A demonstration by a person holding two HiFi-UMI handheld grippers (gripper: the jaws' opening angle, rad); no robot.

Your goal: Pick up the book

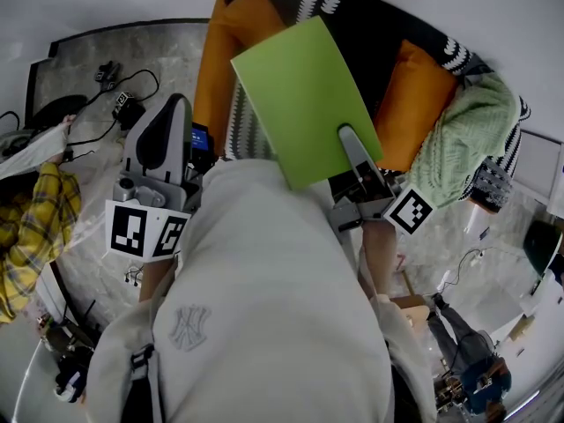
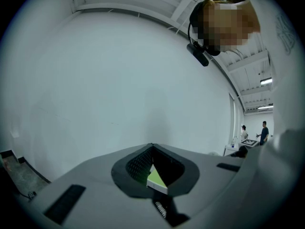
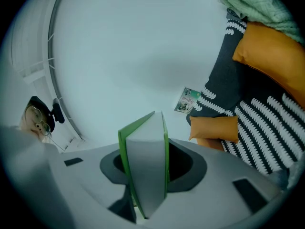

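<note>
A thin book with a bright green cover [image 1: 304,104] is held up in the air, its cover facing me in the head view. My right gripper [image 1: 348,144] is shut on its lower right edge. In the right gripper view the book [image 3: 143,166] stands on edge between the jaws, white pages showing. My left gripper [image 1: 172,104] hangs level to the book's left and does not touch it. In the left gripper view its jaws [image 2: 155,171] stand slightly apart with nothing gripped, and a sliver of the green book [image 2: 157,179] shows through the gap.
Behind the book lie orange cushions [image 1: 414,95], a black-and-white patterned cover [image 1: 388,25] and a green knit blanket [image 1: 463,139]. Cables [image 1: 123,95] and a yellow plaid cloth [image 1: 35,218] lie on the floor at left. My grey hoodie [image 1: 264,307] fills the foreground.
</note>
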